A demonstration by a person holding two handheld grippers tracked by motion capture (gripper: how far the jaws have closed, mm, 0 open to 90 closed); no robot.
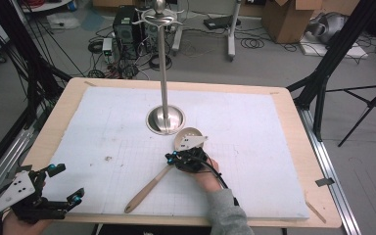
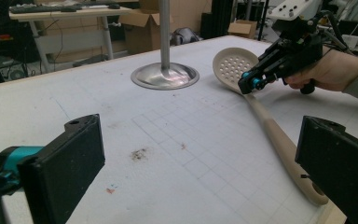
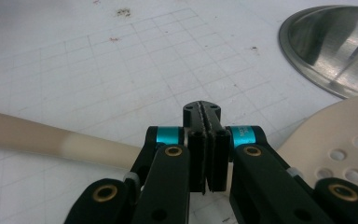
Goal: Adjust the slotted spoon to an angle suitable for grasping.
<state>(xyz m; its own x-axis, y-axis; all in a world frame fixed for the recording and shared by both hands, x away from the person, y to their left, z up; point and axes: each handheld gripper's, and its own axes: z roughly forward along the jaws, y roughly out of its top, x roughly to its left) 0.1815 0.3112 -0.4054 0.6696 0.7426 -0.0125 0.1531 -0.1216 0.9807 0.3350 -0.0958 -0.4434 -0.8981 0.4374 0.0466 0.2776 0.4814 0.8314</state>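
Jaws of the right gripper [image 3: 207,154] stand pressed together, pad against pad, with nothing visible between them. They sit directly above the neck of the slotted spoon [image 1: 149,188], where the pale perforated bowl meets the handle; whether the pads touch the spoon cannot be told from the right gripper view. In the left gripper view the right gripper [image 2: 254,84] noses down at the base of the bowl, which suggests a check or a push at the neck rather than a grasp.

The spoon [image 2: 279,140] lies flat on the white gridded mat [image 1: 112,127], bowl near the steel stand [image 1: 165,117], wooden handle running back toward the near edge of the table [image 1: 68,98]. The stand's domed base [image 3: 335,42] sits just beyond the bowl. Hooks at the top of the stand suggest the spoon is meant to hang there, which is a judgement only.

The right hand [image 1: 206,178] reaches forward over the mat, wrist low, gripper tilted down.

The left gripper [image 1: 54,198] rests at the near left corner, well apart from the spoon, jaws spread wide and holding nothing. It points across the mat toward the stand, apparently idle.
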